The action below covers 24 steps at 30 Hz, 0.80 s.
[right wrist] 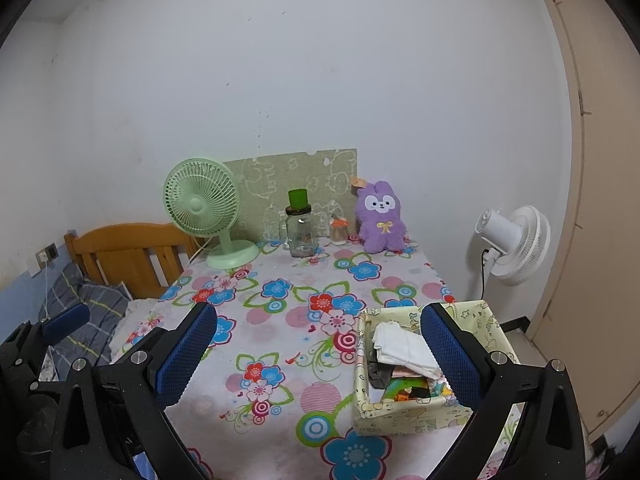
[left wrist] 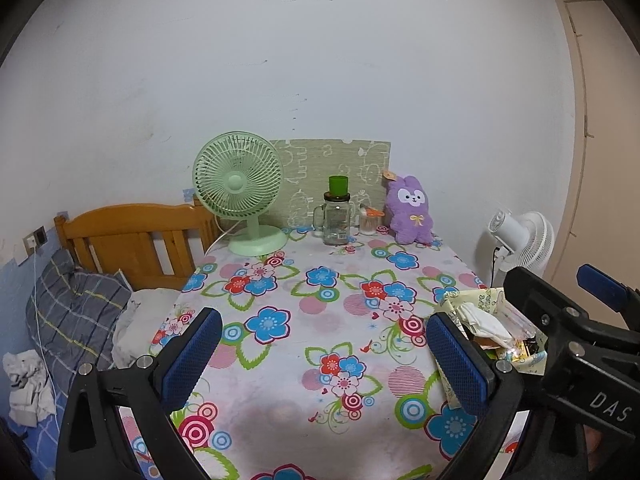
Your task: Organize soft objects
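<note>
Both grippers are hovering spread wide and empty — your left gripper (left wrist: 322,354) over bare tablecloth (left wrist: 304,276), your right gripper (right wrist: 318,354) beside the storage box (right wrist: 404,414), near right. You're leaving the purple plush rabbit (right wrist: 381,218) sitting upright against the far wall, long axis vertical, facing you — seemingly waiting for pickup.

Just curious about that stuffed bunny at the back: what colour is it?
Purple plush bunny, white face, small yellow bow; clearest in the right wrist view.
</note>
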### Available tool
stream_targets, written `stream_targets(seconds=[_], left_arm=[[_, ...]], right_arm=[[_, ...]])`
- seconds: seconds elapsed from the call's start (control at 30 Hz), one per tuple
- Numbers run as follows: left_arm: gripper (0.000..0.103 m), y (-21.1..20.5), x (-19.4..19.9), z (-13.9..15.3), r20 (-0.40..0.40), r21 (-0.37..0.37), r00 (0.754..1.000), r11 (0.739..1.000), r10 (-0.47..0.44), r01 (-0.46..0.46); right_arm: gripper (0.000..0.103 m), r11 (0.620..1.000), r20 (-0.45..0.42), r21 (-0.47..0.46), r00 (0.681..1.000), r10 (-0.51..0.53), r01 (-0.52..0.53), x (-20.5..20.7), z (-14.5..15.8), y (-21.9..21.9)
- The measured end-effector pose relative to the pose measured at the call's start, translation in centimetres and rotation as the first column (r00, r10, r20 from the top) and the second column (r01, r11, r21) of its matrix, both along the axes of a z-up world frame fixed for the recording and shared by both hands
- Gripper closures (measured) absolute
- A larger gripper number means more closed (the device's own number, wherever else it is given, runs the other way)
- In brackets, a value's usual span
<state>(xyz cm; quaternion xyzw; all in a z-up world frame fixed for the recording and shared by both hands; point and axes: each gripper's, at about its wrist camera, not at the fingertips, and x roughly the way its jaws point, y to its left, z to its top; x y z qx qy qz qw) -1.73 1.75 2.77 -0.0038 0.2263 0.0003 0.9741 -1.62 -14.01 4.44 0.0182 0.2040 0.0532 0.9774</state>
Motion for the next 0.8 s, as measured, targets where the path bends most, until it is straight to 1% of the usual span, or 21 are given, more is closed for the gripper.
stream_targets(seconds=[0.8], left_arm=[[0.000,0.1,0.3,0.1,0.008,-0.005,0.999,0.999,0.038,-0.038]], right_arm=[[0.000,1.000,-0.003,-0.004,1.000,-0.016,0.016,0.3,0.2,-1.3]])
